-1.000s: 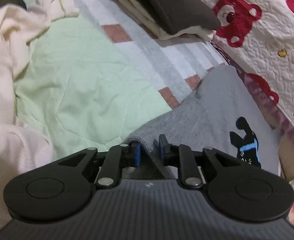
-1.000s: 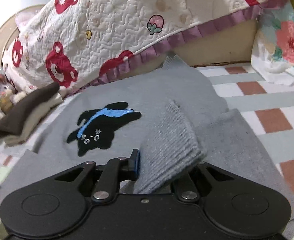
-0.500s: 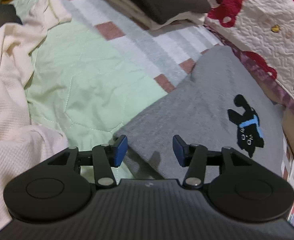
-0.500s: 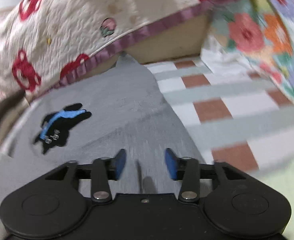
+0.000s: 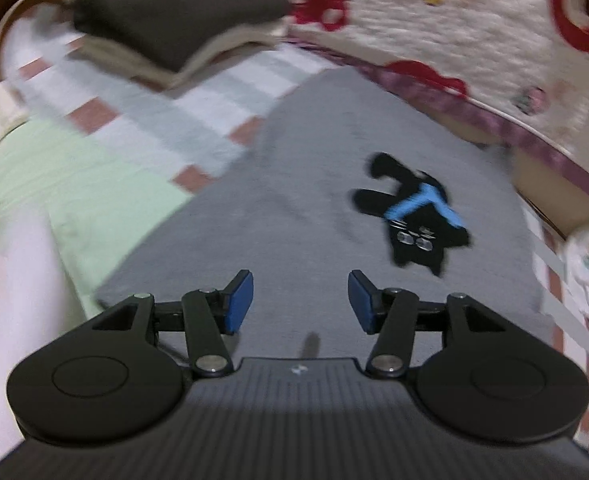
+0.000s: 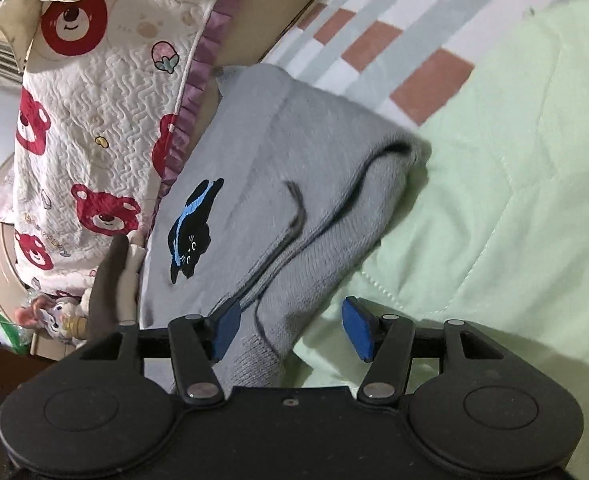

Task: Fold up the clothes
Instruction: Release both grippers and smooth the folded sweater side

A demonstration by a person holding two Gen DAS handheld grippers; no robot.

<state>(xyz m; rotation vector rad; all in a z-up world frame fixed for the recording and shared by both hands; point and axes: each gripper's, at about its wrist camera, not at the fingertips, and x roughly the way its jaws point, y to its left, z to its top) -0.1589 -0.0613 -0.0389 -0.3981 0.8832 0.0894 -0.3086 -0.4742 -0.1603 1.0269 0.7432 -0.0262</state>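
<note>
A grey sweater (image 5: 294,208) with a black cat patch (image 5: 414,216) lies folded flat on the bed. My left gripper (image 5: 300,302) is open and empty just above its near part. In the right wrist view the sweater (image 6: 278,184) shows its folded sleeve edge and the cat patch (image 6: 192,228). My right gripper (image 6: 290,328) is open, and the sweater's ribbed corner lies between its fingers, nearer the left pad (image 6: 224,328).
A folded stack with a dark brown garment on top (image 5: 174,28) lies at the far left. A pale green quilt (image 6: 494,184), a checked bed sheet (image 5: 166,116), a cream garment (image 5: 10,280) and a bear-print quilt (image 6: 94,128) surround the sweater.
Both grippers let go of the grey sweater and opened. The left one moved over the sweater; the right one swung round to the sweater's folded edge.
</note>
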